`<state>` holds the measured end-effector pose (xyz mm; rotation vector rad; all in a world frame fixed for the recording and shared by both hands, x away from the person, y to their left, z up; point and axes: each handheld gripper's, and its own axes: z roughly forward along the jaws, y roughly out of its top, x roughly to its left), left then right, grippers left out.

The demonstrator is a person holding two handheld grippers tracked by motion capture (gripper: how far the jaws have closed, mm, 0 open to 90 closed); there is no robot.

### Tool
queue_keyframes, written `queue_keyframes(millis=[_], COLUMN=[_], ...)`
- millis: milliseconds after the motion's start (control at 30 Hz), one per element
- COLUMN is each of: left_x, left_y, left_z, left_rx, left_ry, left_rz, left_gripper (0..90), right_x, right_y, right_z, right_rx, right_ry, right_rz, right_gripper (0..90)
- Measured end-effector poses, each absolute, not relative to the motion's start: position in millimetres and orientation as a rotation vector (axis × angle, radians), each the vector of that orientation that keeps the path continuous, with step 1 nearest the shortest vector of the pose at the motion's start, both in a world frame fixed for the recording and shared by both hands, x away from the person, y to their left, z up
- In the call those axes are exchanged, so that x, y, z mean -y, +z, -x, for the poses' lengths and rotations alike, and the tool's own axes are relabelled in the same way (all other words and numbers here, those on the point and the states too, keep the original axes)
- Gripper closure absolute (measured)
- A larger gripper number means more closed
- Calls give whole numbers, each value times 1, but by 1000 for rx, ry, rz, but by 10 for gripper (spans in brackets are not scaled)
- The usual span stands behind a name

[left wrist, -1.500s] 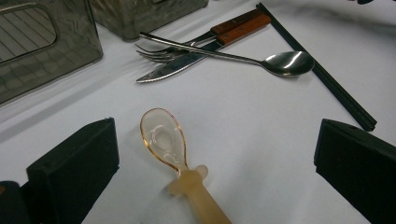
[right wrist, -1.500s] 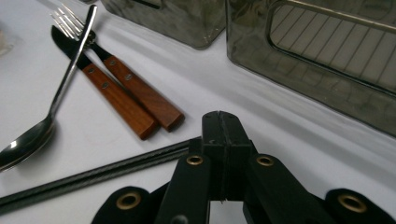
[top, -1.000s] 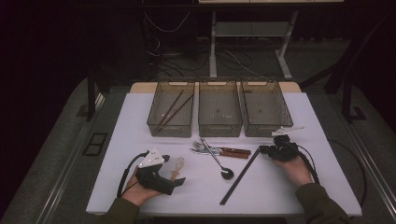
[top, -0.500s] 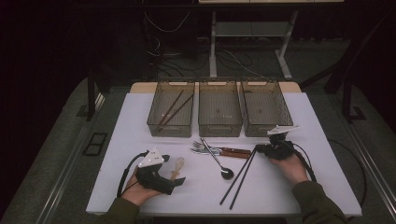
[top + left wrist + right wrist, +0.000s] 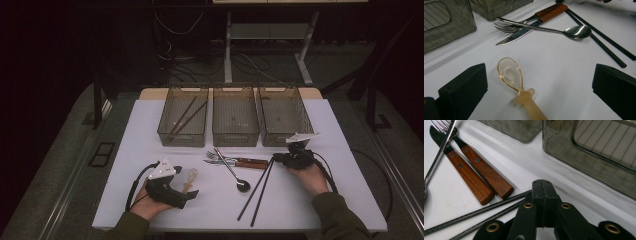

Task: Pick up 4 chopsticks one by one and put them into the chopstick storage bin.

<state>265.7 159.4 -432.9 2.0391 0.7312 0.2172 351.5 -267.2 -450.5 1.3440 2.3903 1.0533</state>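
Note:
My left gripper [image 5: 187, 185] rests on the white table at the front left. It is open [image 5: 536, 87], and a translucent amber spoon [image 5: 510, 75] [image 5: 191, 176] lies between its jaws, untouched. At the right, my right gripper [image 5: 279, 159] points left with its jaws pressed together [image 5: 541, 192] and nothing visible between them. Two black chopsticks [image 5: 260, 192] [image 5: 474, 216] lie on the table, with their upper ends right at those jaws. They fan apart toward the front edge.
Three smoky plastic bins stand in a row at the back: the left bin [image 5: 182, 137] holds dark chopsticks, beside a middle bin [image 5: 235, 137] and a right bin [image 5: 282, 139]. A wood-handled knife and fork [image 5: 240, 162] and a metal spoon [image 5: 243, 186] lie mid-table.
The two chopsticks, which lay together as one line, have spread apart at their near ends. My right gripper has shifted slightly; the left one has stayed still.

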Motion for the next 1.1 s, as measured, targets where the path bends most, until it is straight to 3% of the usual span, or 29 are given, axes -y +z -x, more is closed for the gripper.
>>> queue_keyframes(millis=[267,1100], left_x=[-160,-158], left_y=[-432,-433], left_z=[-265,-266], left_rx=[-729,-733], left_ry=[219,219], left_rz=[-2039,-2052], left_gripper=[0,0], right_x=[270,222], right_y=[-440,-432], right_z=[-344,-260], right_rx=[-2379,-2689], right_ry=[1088,1146], right_rz=[-1316,-993], right_gripper=[899,896])
